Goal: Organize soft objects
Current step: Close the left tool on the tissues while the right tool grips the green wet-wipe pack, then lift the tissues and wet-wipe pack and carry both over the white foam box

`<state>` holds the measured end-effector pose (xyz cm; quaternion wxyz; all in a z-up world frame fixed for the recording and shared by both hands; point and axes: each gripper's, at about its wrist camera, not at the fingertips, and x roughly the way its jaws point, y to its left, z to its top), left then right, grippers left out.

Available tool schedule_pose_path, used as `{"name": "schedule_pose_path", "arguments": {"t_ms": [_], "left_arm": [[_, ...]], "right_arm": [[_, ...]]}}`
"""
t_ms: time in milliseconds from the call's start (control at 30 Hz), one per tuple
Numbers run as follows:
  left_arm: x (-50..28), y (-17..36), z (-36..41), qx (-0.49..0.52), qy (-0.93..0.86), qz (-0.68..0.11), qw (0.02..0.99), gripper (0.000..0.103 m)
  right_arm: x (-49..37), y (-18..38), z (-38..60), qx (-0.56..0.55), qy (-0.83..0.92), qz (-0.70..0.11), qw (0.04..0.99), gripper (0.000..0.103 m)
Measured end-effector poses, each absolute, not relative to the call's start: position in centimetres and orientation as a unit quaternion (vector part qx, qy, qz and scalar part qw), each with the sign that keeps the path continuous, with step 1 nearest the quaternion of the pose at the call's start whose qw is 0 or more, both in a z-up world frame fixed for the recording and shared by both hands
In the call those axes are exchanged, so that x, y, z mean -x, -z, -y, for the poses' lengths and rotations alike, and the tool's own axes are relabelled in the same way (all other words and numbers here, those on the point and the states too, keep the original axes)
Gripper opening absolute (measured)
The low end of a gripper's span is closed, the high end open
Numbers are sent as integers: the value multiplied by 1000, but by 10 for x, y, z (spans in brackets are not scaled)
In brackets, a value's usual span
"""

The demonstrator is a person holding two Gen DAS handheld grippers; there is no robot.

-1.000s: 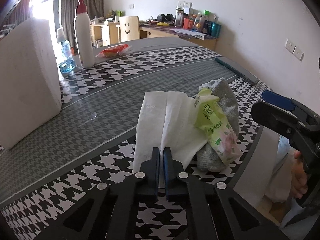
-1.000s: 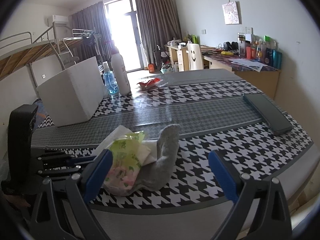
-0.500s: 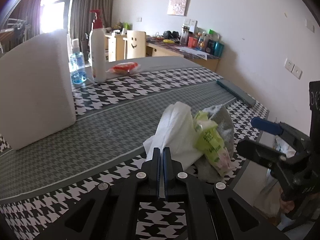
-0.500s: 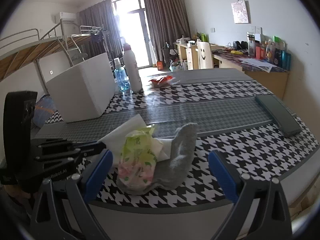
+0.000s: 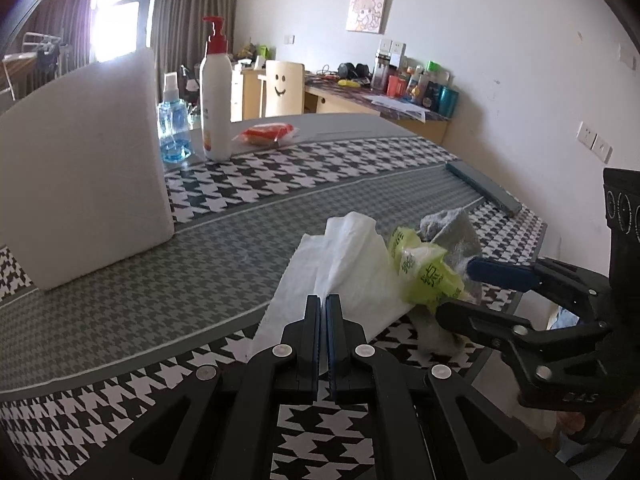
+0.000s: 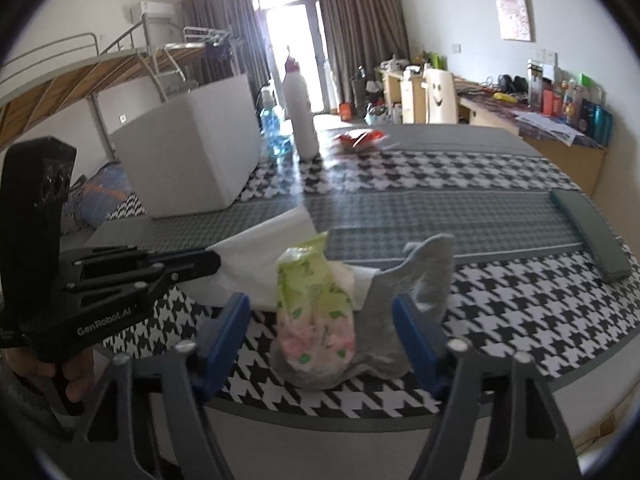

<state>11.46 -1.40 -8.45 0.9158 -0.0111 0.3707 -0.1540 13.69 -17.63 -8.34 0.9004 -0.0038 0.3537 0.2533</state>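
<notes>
The right tool (image 6: 320,320) was closing around the packet (image 6: 316,312) on the sock (image 6: 400,300), while the left tool (image 5: 323,308) pinched the tissue (image 5: 340,264) beside it.

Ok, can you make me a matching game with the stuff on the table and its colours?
Things:
1. sock
2. tissue packet
3. pump bottle's cap
4. spray bottle

Colours:
A. blue
B. grey
C. red
D. green and pink

Pairs: 1-B, 2-D, 3-C, 4-A
</notes>
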Motion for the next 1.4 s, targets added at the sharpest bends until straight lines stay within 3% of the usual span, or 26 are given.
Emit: {"name": "schedule_pose_path", "arguments": {"t_ms": [233,267,333,400,533,600,967,1067,1133,1200,1400], "left_arm": [[-114,86,14,4,149,-374,915,7],[-114,86,14,3,147,-375,915,10],[-115,87,14,5,142,-375,916,31],[-116,87,12,10,139,-375,916,43],[-116,88,16,4,146,-377,915,56],[-117,90,22,-10,148,-379,913,58],[-122,107,42,-66,147,-408,899,58],[-122,110,44,-77,144,-410,897,45],[-122,110,45,-82,146,-410,897,25],[-122,110,46,-86,146,-410,896,11],[-118,100,45,-64,170,-396,900,6]], "right_arm": [[-140,92,175,11,-250,-376,892,37],[-140,92,176,11,-250,-376,892,35],[-139,93,178,10,-249,-376,893,30],[-137,91,180,7,-251,-373,893,28],[-135,82,188,-7,-251,-358,899,27],[-133,77,195,-16,-248,-349,904,27],[-136,75,210,-41,-232,-346,908,28],[-137,74,212,-46,-233,-347,907,28],[-137,74,213,-48,-233,-346,908,28],[-137,74,216,-52,-233,-344,908,28],[-136,73,222,-59,-230,-342,909,28]]}}
